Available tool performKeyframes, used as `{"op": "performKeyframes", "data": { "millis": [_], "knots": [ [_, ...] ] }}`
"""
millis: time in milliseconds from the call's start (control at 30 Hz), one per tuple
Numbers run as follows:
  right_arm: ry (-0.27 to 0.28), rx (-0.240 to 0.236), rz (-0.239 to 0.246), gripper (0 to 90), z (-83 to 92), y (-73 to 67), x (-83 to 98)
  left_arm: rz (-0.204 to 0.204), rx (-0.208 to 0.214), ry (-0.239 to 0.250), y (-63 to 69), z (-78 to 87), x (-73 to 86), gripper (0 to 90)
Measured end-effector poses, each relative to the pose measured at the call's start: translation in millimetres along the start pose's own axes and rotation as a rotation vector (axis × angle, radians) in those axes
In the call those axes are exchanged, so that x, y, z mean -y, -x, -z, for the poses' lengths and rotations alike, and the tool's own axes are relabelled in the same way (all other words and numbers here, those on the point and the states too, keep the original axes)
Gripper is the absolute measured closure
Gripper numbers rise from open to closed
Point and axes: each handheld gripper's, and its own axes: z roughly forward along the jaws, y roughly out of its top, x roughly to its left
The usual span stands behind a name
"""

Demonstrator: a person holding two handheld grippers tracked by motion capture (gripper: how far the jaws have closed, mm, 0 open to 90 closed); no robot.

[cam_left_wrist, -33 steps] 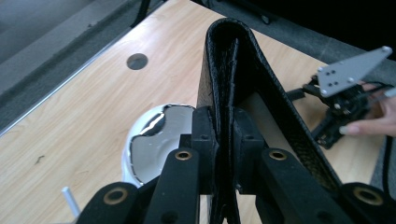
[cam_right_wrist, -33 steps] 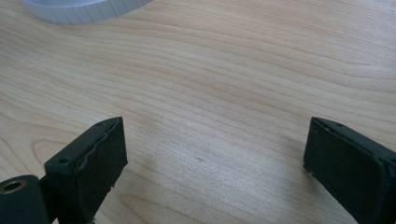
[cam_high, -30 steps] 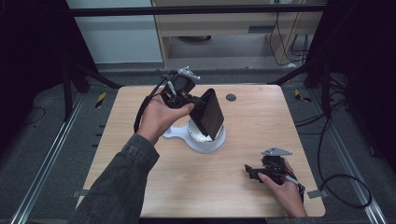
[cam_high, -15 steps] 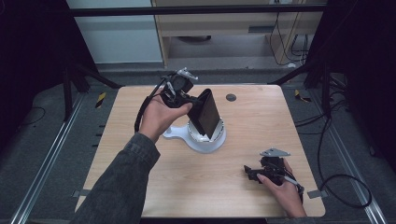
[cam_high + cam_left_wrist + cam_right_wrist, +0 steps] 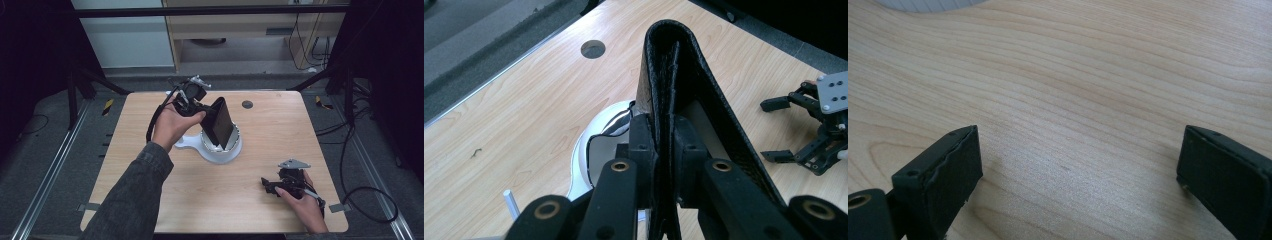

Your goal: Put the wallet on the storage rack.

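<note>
A black leather wallet stands tilted on end, its lower edge inside a white round dish with a short handle, near the table's middle. My left gripper is shut on the wallet's side, coming in from the left. In the left gripper view both pads press the folded wallet between them at my left gripper, with the white dish below. My right gripper rests near the front right of the table, open; its fingertips stand wide apart over bare wood.
The wooden table has a round cable hole behind the dish. A black frame, cables and a cabinet surround the table. My right gripper is seen far off in the left gripper view.
My left hand has lowered the wallet a little, down into the white dish. The right hand has stayed where it was.
</note>
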Motion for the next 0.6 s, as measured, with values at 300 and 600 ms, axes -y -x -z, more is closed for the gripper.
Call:
{"op": "performKeyframes", "data": {
  "millis": [300,600],
  "knots": [
    [-0.002,0.003,0.010,4.4,0.2,0.1,0.4,0.007,0.012,-0.016,-0.6,-13.7,3.8,81.4],
    [-0.001,0.004,0.008,4.4,0.1,-1.0,0.5,0.001,0.021,-0.034,1.6,-22.7,4.0,81.3]
  ]
}}
